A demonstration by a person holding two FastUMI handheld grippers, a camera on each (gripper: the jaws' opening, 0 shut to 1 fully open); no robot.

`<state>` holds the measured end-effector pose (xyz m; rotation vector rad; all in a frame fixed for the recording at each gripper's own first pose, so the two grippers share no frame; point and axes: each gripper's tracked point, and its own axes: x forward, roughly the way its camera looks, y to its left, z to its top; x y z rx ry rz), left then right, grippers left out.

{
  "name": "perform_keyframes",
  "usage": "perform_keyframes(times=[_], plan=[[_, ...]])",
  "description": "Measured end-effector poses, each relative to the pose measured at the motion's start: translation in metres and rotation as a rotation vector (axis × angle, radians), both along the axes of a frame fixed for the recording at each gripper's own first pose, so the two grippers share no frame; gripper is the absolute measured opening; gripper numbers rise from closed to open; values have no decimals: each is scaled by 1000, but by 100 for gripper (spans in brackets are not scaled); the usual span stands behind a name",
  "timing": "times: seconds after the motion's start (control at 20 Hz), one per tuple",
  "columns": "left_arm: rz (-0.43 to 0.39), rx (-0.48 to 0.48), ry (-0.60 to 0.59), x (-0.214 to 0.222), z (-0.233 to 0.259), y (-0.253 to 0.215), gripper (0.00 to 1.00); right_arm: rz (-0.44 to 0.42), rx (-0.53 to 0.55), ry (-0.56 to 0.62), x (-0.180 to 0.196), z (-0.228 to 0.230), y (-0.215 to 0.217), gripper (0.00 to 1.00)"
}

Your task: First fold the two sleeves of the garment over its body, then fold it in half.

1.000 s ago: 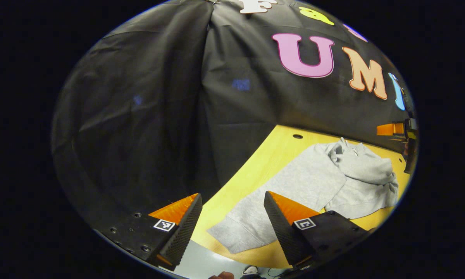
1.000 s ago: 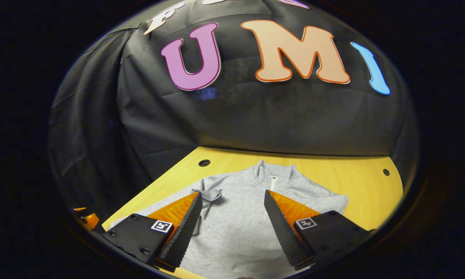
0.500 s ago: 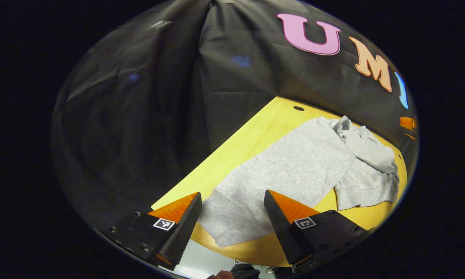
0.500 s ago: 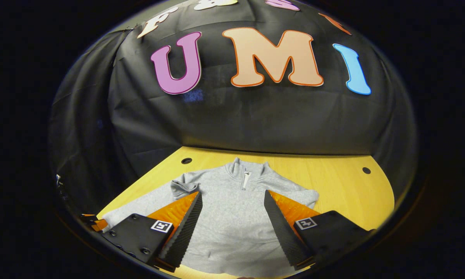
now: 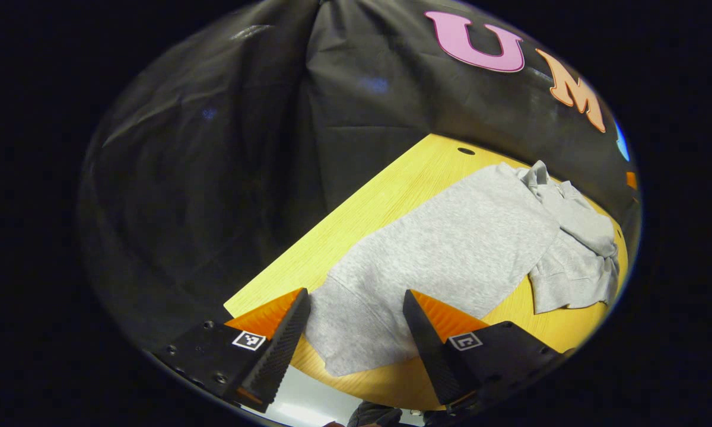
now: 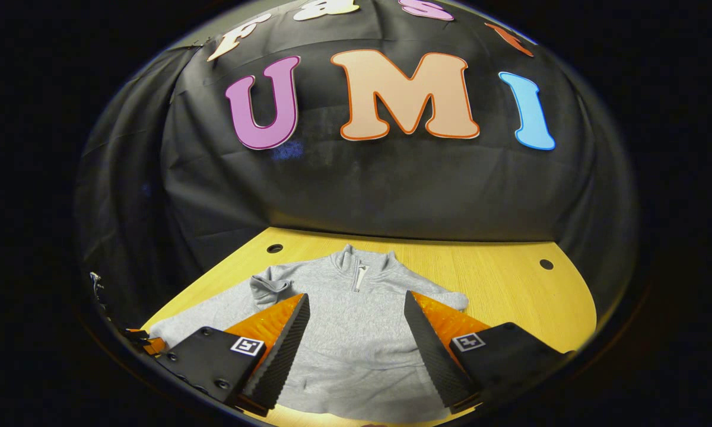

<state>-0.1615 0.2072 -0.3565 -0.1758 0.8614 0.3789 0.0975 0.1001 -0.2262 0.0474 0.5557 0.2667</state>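
Both sets of tongs look like the same build. The left tongs (image 5: 356, 332) have two wedge-shaped fingers with a finely ribbed inner face, each bolted to a flat dark mount. You can see small round screws on the left mount, plus a little square black-and-white marker tag on each side. The right tongs (image 6: 356, 335) match: same wedges, same ribbing, same tags and screws.

Heather grey garment (image 6: 356, 332) (pale zip at the collar), yellow wood-grain surface (image 6: 498, 284) with dark round holes, black cloth wall (image 6: 391, 184)
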Motion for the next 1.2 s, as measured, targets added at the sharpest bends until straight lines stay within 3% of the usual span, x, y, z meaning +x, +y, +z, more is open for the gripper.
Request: perform_keyframes(times=[0.1, 0.3, 0.4, 0.7, 1.2], plan=[[-13, -14, 10, 4, 2, -2, 90, -6, 2, -10, -2, 3, -6, 99], [28, -64, 10, 11, 1, -5, 17, -19, -23, -48, -3, 13, -28, 99], [50, -84, 12, 12, 1, -6, 4, -25, -28, -57, -6, 17, -38, 96], [58, -76, 12, 27, 18, -5, 0, -30, -43, -64, -18, 20, -66, 99], [-8, -31, -111, 110, 92, -18, 0, -39, -21, -80, -34, 24, -96, 96]])
